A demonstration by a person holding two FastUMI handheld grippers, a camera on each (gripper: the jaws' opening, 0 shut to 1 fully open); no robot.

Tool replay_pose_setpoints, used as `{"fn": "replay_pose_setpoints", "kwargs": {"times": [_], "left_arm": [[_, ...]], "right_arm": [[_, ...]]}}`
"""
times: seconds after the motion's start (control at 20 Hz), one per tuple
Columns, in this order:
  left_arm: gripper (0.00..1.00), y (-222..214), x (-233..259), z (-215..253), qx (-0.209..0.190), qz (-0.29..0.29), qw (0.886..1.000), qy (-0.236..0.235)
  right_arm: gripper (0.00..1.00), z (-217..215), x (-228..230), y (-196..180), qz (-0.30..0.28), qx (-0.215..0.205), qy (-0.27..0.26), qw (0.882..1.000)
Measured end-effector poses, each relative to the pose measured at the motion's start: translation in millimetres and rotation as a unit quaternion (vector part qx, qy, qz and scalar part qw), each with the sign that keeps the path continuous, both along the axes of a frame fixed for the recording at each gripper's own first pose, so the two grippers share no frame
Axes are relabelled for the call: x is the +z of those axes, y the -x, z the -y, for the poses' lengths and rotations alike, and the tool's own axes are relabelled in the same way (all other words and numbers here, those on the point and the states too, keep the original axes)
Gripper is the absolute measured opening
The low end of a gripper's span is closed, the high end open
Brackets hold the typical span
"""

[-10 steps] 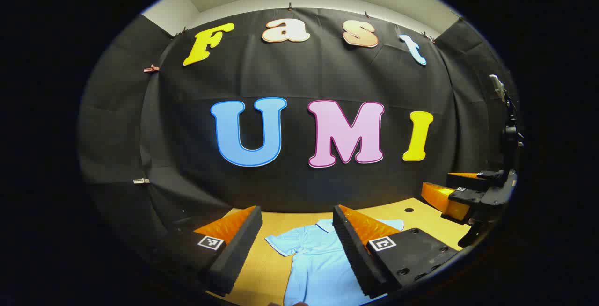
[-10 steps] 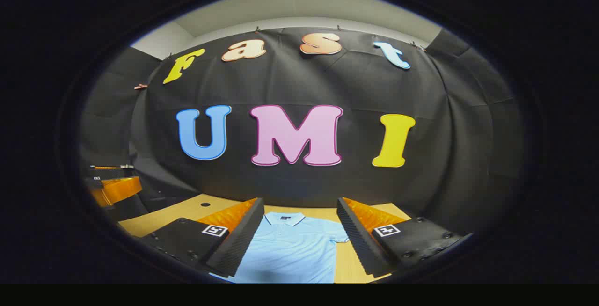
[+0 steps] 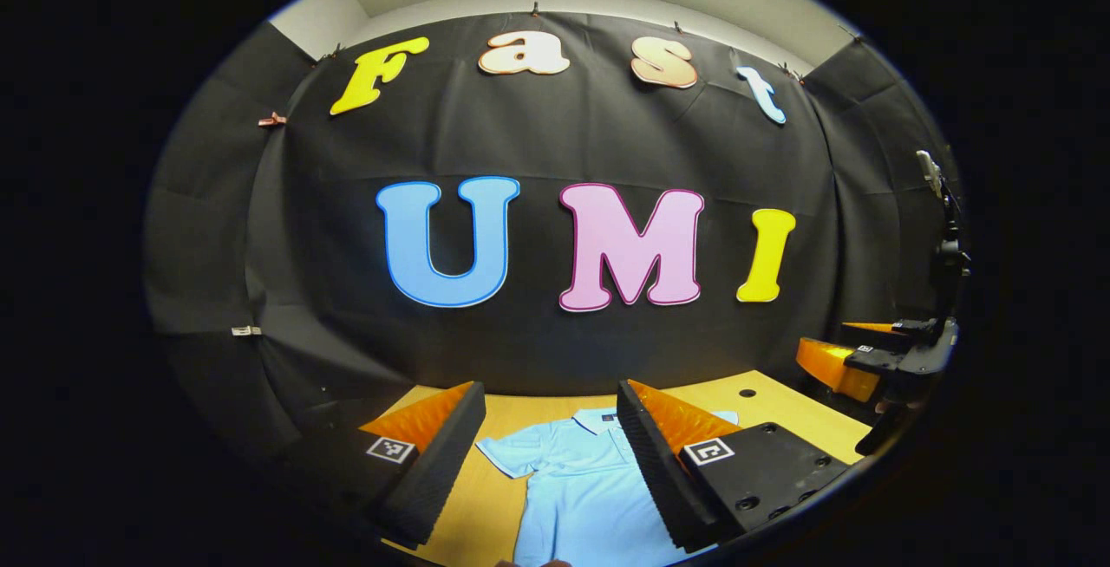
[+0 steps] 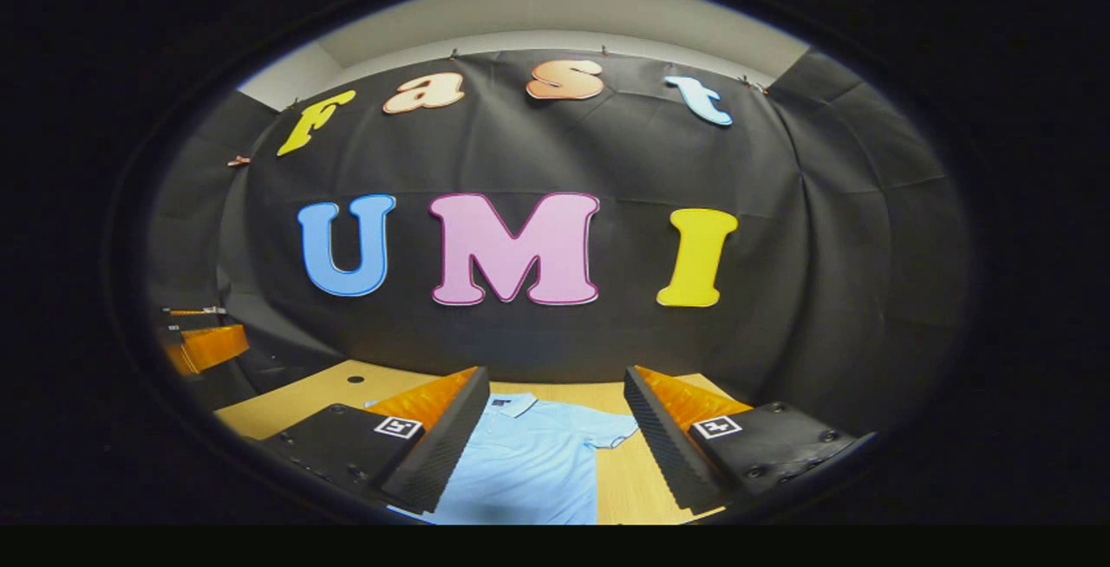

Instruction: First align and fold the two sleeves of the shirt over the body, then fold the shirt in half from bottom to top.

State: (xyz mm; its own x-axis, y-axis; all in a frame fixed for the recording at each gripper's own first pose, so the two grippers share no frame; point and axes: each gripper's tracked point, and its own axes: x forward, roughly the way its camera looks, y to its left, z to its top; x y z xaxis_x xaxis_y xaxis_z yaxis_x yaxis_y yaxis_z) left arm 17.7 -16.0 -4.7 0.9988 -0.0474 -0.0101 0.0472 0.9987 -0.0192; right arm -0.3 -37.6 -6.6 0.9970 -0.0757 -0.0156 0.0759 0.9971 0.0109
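Note:
A light blue polo shirt (image 3: 577, 485) lies flat on the wooden table (image 3: 780, 407), collar toward the back wall, both short sleeves spread out. My left gripper (image 3: 546, 454) hangs open above it with the shirt's left sleeve (image 3: 507, 452) seen between its fingers. In the right gripper view the same shirt (image 4: 529, 463) shows with its right sleeve (image 4: 611, 437) out to the side, and my right gripper (image 4: 555, 441) is open above it, holding nothing. The right gripper (image 3: 876, 355) also shows far right in the left gripper view. The left gripper (image 4: 204, 346) appears at the left edge of the right gripper view.
The table (image 4: 295, 398) has a small dark hole near its back edge (image 3: 747, 393). The black cloth wall (image 3: 555, 350) rises just behind the table. A stand with a device (image 3: 941, 237) is at the far right.
Both views have shifted slightly: the shirt sits a little left and lower-framed in each, so both grippers have drifted a little. Both stay open and touch nothing.

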Motion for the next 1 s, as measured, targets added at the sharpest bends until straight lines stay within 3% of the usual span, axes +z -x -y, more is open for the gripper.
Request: {"fn": "replay_pose_setpoints", "kwargs": {"times": [0.6,1.0], "left_arm": [[0.96,-14,-12,1,0.008,-0.018,1.0,-0.001],[0.97,-22,-36,0,0.028,-0.05,0.998,-0.005]], "right_arm": [[0.97,10,-21,-19,-0.026,0.002,-0.002,1.0],[0.97,33,-81,-71,-0.111,0.007,-0.013,0.994]]}}
